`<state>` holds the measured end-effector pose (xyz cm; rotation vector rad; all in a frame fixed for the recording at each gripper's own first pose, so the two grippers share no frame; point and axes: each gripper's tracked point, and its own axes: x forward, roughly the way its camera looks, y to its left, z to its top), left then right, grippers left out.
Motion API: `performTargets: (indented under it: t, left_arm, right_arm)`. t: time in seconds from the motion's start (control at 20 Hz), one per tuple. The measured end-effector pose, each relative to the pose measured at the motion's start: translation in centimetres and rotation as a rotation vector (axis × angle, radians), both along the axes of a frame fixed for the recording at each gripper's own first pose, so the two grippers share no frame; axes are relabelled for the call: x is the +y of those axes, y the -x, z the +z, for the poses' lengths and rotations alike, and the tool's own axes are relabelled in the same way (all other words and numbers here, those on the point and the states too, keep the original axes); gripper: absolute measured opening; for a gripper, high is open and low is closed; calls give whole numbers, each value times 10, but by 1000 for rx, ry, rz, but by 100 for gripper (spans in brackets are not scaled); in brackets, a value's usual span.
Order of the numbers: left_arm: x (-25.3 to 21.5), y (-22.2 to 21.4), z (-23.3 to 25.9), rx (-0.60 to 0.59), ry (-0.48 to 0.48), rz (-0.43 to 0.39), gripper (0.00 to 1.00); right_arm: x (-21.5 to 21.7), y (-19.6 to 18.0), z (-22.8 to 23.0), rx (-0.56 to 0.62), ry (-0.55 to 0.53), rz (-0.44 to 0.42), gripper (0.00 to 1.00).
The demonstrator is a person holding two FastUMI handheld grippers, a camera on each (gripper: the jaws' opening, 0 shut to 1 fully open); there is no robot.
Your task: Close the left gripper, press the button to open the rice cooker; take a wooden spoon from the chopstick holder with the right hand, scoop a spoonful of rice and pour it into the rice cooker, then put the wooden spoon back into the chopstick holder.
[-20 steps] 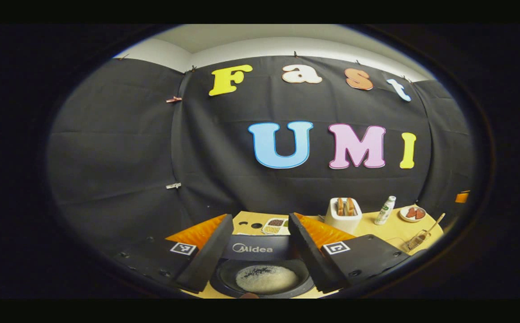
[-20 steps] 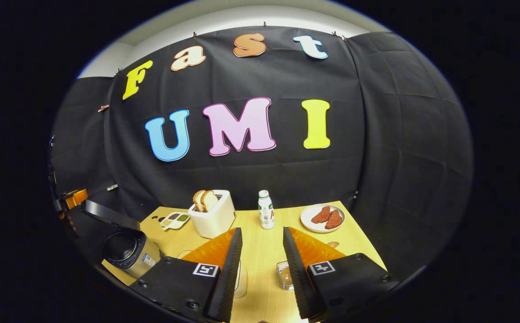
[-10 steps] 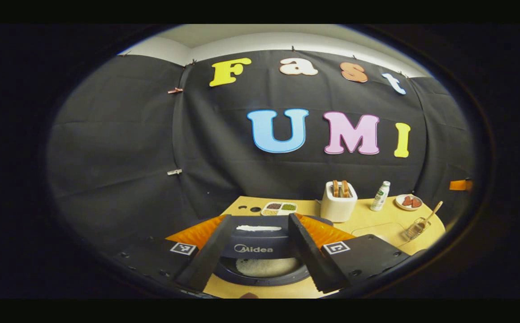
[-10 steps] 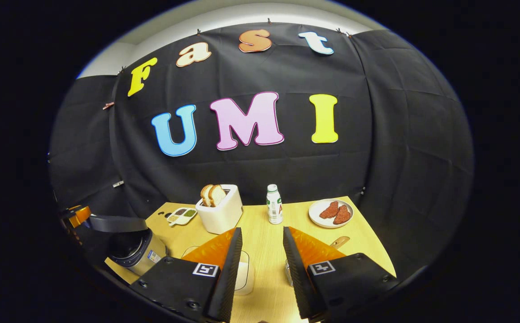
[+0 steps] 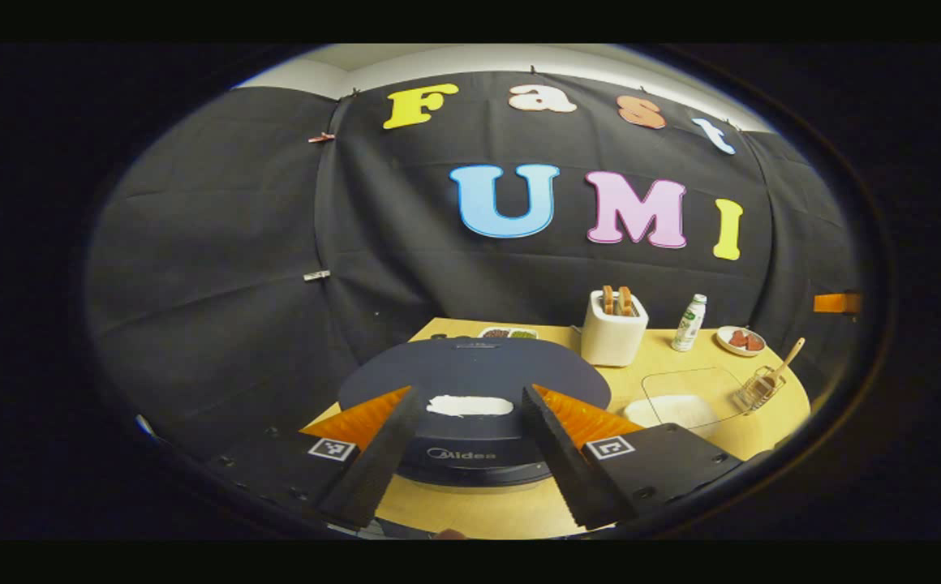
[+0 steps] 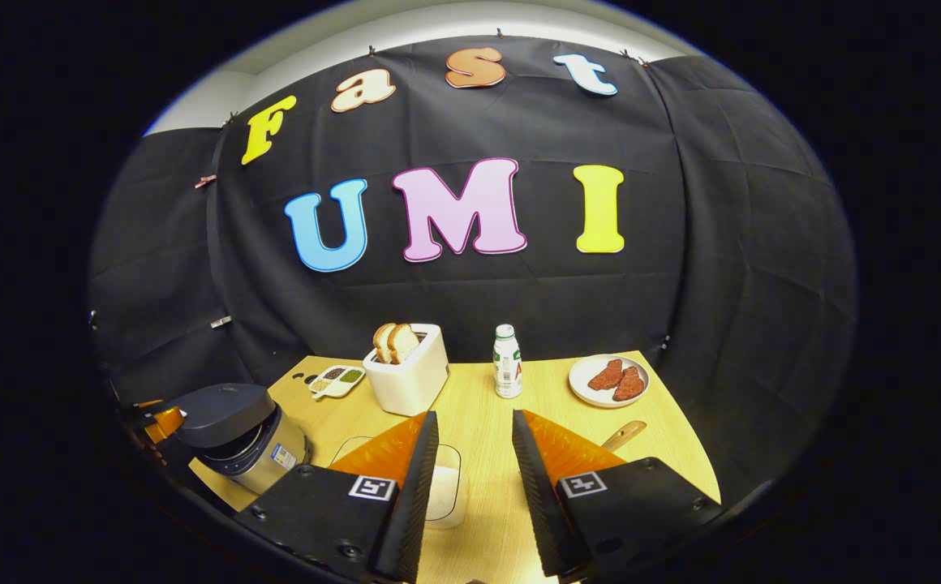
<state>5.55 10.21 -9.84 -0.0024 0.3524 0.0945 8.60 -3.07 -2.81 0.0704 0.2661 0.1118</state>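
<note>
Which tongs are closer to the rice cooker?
Left. The left tongs hover right over the rice cooker. The right tongs are off to its right, above the table.

Wooden spoon (image 6: 624, 435) mostly behind right gripper (image 6: 470, 454), perhaps in its holder.

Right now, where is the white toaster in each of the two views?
Left gripper view: the toaster stands right of centre on the table, behind the rice cooker lid.
Right gripper view: the toaster stands left of centre, beyond the gripper's fingers.
Shared landmark: the small bottle stands just to the toaster's right in both views.
</note>
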Motion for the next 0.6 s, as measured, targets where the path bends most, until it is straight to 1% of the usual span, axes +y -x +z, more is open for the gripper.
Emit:
performTargets:
  t: [0.6]
  left_arm:
    - [-2, 8, -45, 52, 18, -19, 89]
  right_arm:
    - [2, 3, -7, 16, -6, -5, 58]
